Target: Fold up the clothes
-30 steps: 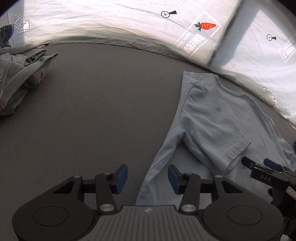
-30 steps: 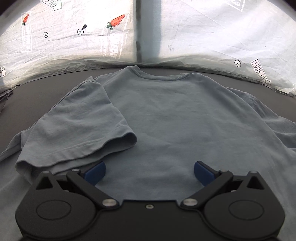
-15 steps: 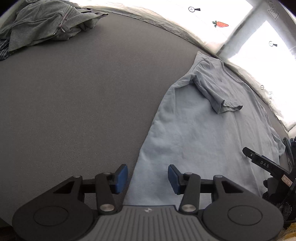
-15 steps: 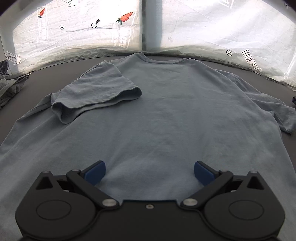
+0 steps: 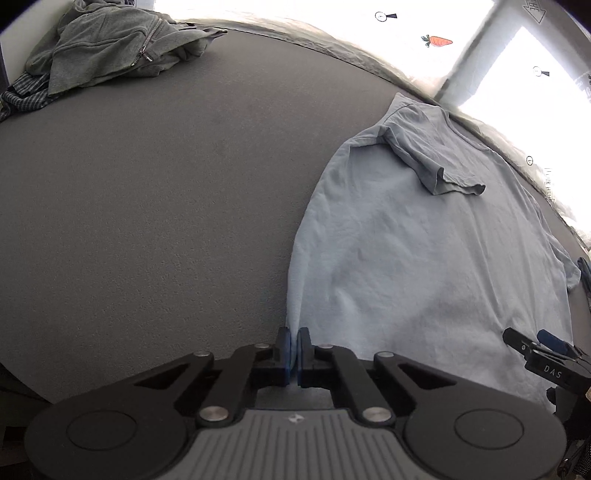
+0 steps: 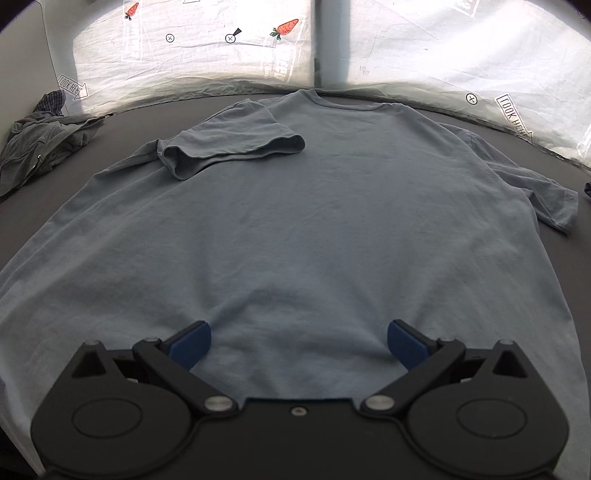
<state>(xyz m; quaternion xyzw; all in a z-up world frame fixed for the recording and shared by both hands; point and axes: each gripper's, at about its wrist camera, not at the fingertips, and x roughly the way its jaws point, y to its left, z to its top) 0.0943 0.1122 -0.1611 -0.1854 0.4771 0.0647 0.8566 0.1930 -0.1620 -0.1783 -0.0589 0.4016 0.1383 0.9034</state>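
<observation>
The jaws of the left gripper are pressed together on the near left hem corner of the pale blue short-sleeved T-shirt, a thin fold of cloth pinched between the blue pads. In the left wrist view the shirt lies flat on the dark grey felt-like table, collar away, its left sleeve folded in over the chest. The right gripper shows at the right edge with "DAS" on its black body. A crumpled grey zip-up garment lies in the far left corner over a checked cloth, mostly hidden. Behind, the translucent white sheeting is overexposed; a carrot print and an arrow mark show.

In the right wrist view the jaws of the right gripper stand wide apart over the shirt's near hem, gripping nothing. The sheeting carries mirrored "LOOK HERE" arrow labels, carrots and crossed circles. A dark scrap is cut off at the right edge.
</observation>
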